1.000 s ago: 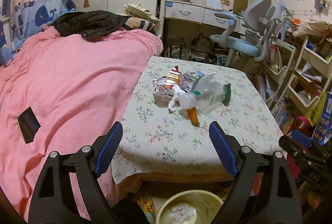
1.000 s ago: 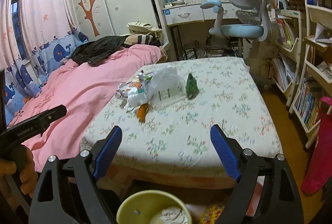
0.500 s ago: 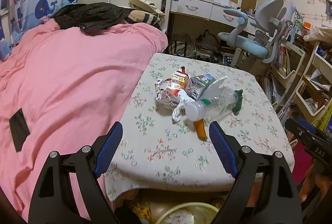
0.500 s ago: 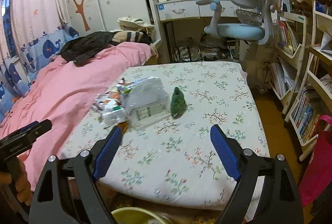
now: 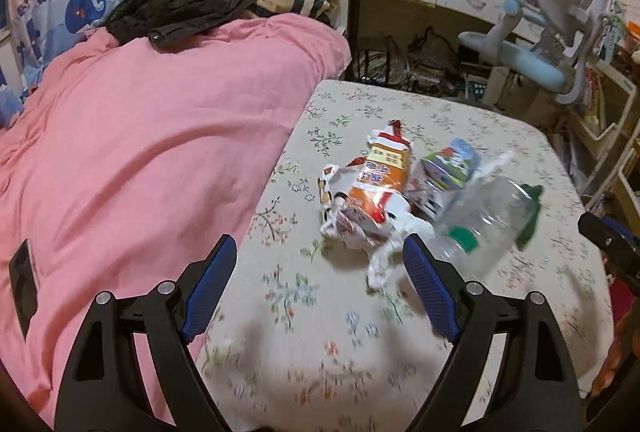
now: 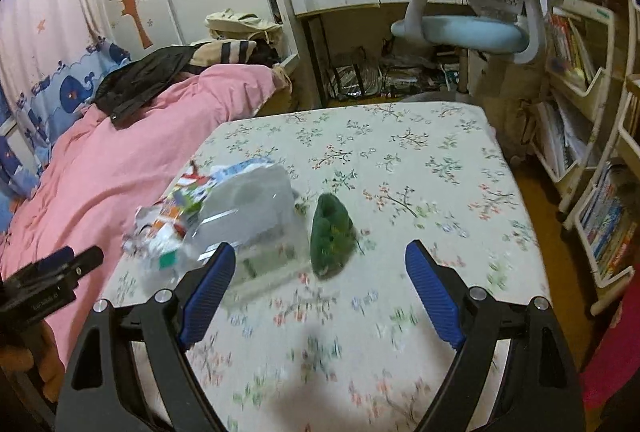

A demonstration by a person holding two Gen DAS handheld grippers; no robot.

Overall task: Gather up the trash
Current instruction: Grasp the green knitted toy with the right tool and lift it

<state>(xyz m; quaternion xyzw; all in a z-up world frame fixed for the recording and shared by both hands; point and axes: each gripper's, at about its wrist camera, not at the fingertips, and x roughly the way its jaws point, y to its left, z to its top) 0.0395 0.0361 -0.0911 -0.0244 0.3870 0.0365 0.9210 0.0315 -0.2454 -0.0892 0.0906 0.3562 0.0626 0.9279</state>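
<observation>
A heap of trash lies on the floral tablecloth (image 5: 360, 112): an orange and white crumpled snack bag (image 5: 372, 184), a small printed carton (image 5: 448, 168), a clear plastic bottle (image 5: 484, 220) on its side, and a dark green wrapper (image 5: 530, 212). My left gripper (image 5: 320, 272) hovers open over the cloth just short of the snack bag, nothing between its fingers. In the right wrist view the bottle (image 6: 252, 216) and green wrapper (image 6: 330, 236) lie just ahead of my right gripper (image 6: 320, 280), which is open and empty.
A pink duvet (image 5: 140, 152) covers the bed left of the table, with a dark jacket (image 5: 180, 8) at its head. A blue swivel chair (image 6: 464, 28) and a desk stand behind the table. Bookshelves (image 6: 576, 80) line the right wall. The tablecloth (image 6: 400, 152) is bare beyond the heap.
Both grippers have moved forward and lower over the table toward the trash heap. The yellow bin below the table edge has dropped out of view. Both sets of jaws stayed wide.
</observation>
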